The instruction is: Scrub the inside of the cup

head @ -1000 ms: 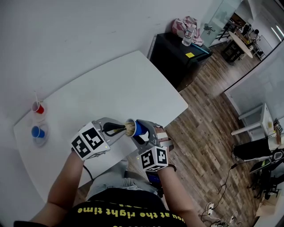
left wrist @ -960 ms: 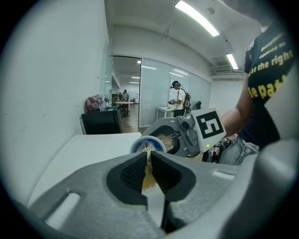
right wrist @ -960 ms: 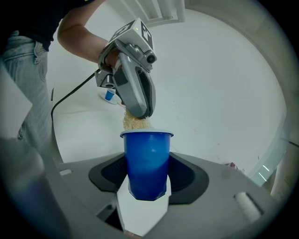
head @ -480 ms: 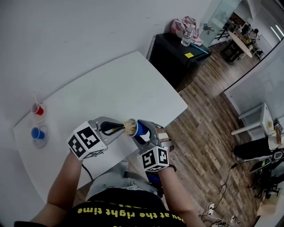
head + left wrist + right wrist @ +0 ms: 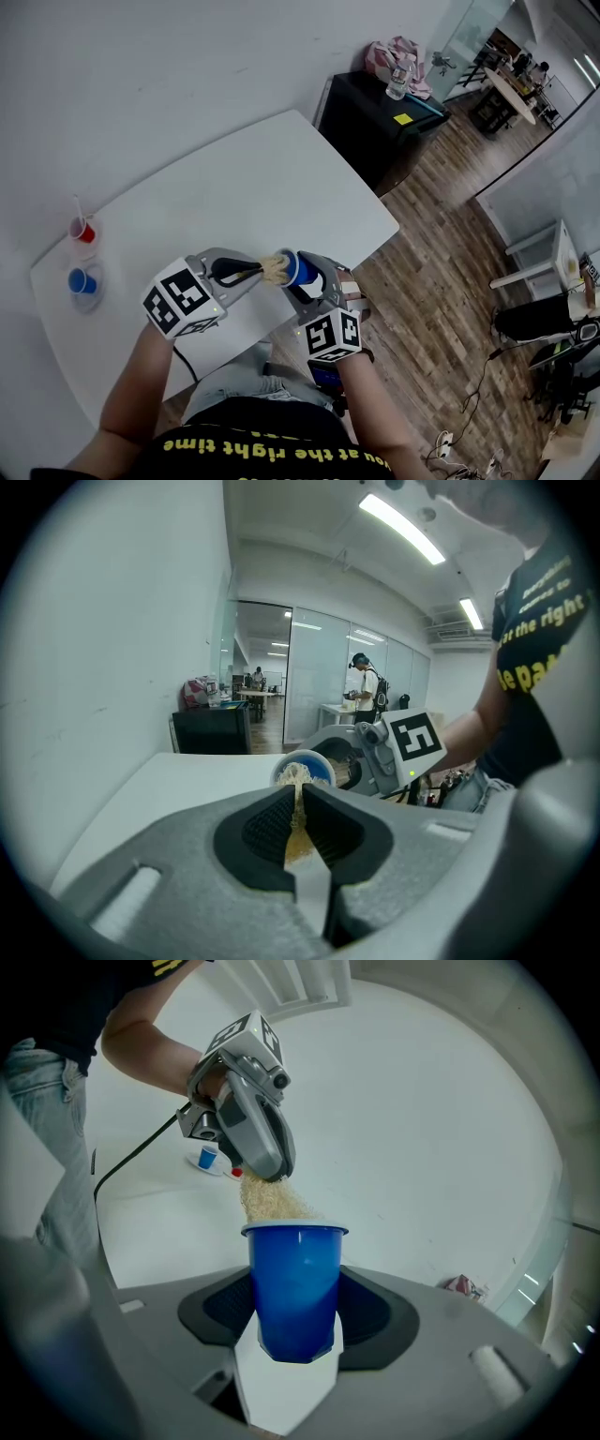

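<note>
Since a second ago my left gripper [image 5: 298, 810] has edged slightly left, drawing the brush [image 5: 246, 273] back until its tan bristles [image 5: 274, 270] sit just at the mouth of the blue cup [image 5: 295, 1283]. That gripper is clamped tight on the brush handle. My right gripper [image 5: 292, 1309] pinches the cup by its sides. The cup lies sideways, with its mouth towards the left gripper and its long axis in line with the brush. Both are held over the white table's [image 5: 272, 178] near edge. Bare tabletop stretches beyond, and a small red cup [image 5: 83, 231] and a small blue one [image 5: 80, 280] stand well apart at the left end.
</note>
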The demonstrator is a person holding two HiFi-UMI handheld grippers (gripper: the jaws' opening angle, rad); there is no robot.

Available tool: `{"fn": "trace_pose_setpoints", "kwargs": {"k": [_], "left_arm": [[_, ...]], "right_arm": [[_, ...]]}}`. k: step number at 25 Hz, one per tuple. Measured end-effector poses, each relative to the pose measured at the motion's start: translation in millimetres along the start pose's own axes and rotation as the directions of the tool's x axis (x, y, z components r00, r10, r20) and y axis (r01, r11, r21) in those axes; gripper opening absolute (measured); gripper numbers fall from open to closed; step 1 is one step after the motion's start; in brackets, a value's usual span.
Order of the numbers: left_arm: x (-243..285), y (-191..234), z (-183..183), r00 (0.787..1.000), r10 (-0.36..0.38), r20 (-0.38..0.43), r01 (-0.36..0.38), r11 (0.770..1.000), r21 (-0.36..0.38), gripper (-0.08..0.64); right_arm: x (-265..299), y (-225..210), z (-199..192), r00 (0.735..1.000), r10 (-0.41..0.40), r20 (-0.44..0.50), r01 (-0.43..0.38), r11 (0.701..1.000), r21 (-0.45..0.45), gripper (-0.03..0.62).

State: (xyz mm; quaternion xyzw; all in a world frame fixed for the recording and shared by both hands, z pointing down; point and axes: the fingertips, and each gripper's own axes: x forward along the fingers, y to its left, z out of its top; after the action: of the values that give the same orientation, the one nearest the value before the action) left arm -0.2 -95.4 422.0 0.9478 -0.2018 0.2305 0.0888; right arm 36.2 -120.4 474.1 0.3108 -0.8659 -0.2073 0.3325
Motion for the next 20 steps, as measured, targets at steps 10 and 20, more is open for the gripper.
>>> {"fn": "trace_pose_setpoints", "kwargs": {"k": [10, 20], "left_arm": [[-10, -1, 14, 0.999, 0.001, 0.053, -0.001, 1.000, -0.013, 0.023], [-11, 8, 17, 0.997, 0.047, 0.064, -0.045, 0.999, -0.028, 0.021]], "right_arm": [[-3, -8, 0, 1.000, -0.012, 0.019, 0.011, 0.999, 0.052, 0.264], [-13, -14, 0, 0.999, -0.026, 0.048, 0.021, 0.995, 0.102, 0.264]]}}
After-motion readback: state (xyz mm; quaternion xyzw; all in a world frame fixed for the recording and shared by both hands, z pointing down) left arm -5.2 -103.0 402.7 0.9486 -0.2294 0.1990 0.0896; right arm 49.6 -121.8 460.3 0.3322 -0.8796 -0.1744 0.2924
